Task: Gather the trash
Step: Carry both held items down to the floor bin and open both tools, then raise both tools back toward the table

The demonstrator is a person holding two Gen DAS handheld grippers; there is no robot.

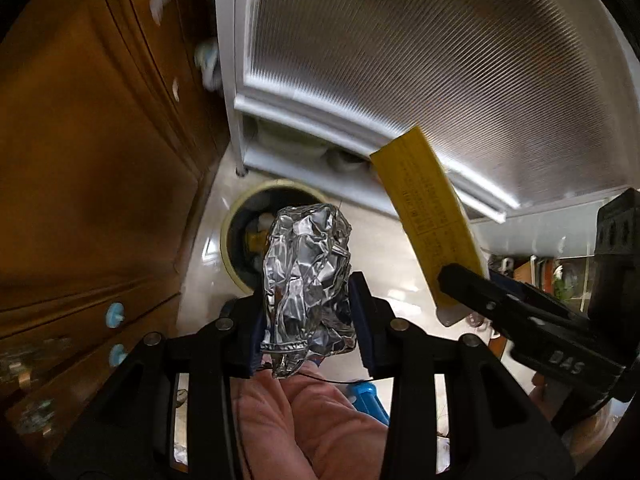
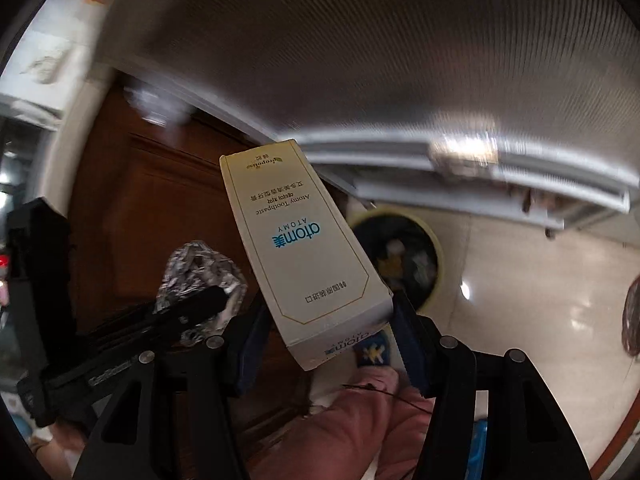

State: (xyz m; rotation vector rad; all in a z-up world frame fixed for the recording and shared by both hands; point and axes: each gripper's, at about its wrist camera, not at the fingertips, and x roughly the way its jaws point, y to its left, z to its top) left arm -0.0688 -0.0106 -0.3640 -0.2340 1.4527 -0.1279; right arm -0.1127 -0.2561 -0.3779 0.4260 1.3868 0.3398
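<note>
Left wrist view
Left gripper: pinched a foil wad between its blue pads, pointing steeply down.
Foil: crumpled, upright in the jaws, its top standing over the bin in this view.
Bin: round, pale rim, dark liner, on the tiled floor between a brown cabinet and a ribbed white door; some scraps already lay inside.
Right gripper: came in from the right, clamped on a box, yellow side showing.

Right wrist view
Right gripper: jaws spread wide yet pressed on the box's two sides near its lower end.
Box: a long toothpaste carton, tilted, its far end up; the bin lay on the floor beyond it, just right of it.
Left gripper: seen at left with the foil; blur made its grip hard to read here, though it seemed closed on the wad.

Handling
Foil: likely very light and soft; it would crush further under pressure, so a gentle pinch across the middle should do.
Box: probably light, thin card, stiff along its length but easily dented; holding the narrow sides near one end left it free to swing.
Risk: either piece could flutter wide of the rim if let go off-centre.
</note>
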